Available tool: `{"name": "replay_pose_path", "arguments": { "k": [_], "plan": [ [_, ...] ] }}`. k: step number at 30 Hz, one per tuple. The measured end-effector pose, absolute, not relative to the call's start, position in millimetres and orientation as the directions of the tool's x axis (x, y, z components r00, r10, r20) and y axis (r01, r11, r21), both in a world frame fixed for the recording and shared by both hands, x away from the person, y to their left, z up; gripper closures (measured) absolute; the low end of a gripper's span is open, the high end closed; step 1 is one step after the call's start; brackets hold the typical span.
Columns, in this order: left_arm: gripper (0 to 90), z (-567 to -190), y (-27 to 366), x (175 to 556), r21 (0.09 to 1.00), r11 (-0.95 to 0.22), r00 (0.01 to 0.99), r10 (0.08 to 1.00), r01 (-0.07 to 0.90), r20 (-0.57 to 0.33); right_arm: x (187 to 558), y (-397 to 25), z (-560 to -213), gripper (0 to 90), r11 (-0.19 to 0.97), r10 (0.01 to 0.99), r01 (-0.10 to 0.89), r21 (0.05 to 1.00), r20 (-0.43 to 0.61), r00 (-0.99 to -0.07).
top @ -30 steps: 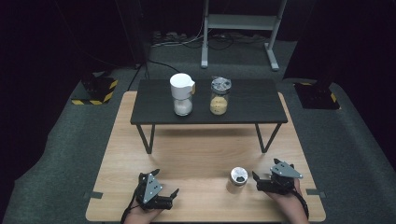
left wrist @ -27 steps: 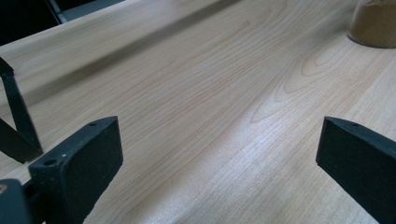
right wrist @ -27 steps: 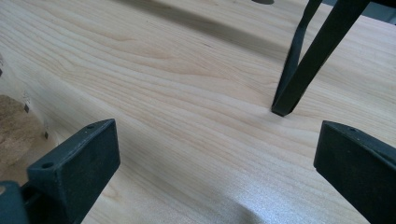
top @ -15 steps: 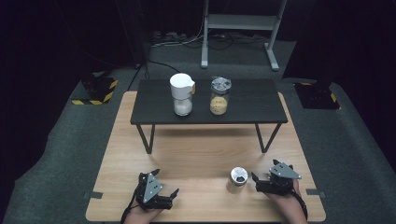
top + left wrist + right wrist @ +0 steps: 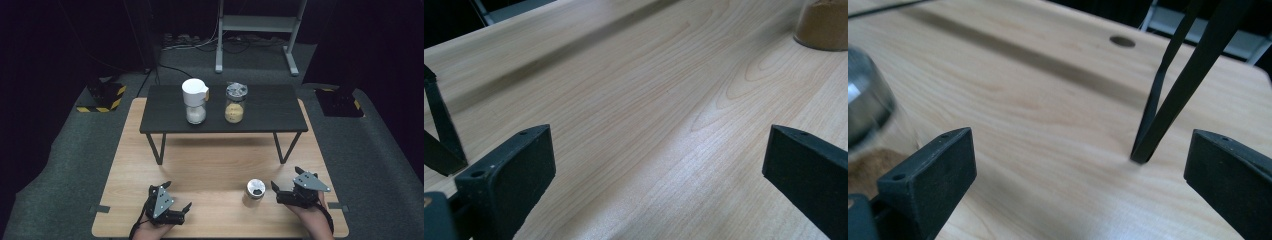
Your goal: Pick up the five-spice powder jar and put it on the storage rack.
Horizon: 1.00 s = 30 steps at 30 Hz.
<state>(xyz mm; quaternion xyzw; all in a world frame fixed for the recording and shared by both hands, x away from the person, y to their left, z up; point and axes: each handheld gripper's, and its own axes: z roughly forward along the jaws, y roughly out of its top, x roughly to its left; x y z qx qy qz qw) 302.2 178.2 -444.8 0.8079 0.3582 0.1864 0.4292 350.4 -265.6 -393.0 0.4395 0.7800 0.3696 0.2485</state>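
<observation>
On the light wooden table (image 5: 215,165) a small glass jar (image 5: 255,190) with a metal lid stands near the front right. My right gripper (image 5: 286,178) rests just right of it, open and holding nothing. In the right gripper view the gripper (image 5: 1080,155) has its jaws wide apart, with the jar (image 5: 868,115) blurred at the left edge. At the front left my left gripper (image 5: 177,195) lies open on the wood. The left gripper view has this gripper (image 5: 659,155) over bare wood, and the jar of brown powder (image 5: 824,25) far off.
A low black table (image 5: 265,112) stands across the back of the wooden one. It carries a white-lidded jar (image 5: 195,102) and a metal-lidded glass jar (image 5: 234,107) of yellowish powder. One of its legs (image 5: 1178,90) rises ahead of my right gripper.
</observation>
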Motion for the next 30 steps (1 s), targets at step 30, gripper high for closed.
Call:
{"name": "replay_pose_path", "arguments": {
  "k": [30],
  "plan": [
    [0.8,-445,178,301,0.826,-0.379,0.676,0.736,0.417,-0.003,335,-230,-345,0.0,0.301,0.812,0.421,0.856,0.002,-0.583]
  ]
}}
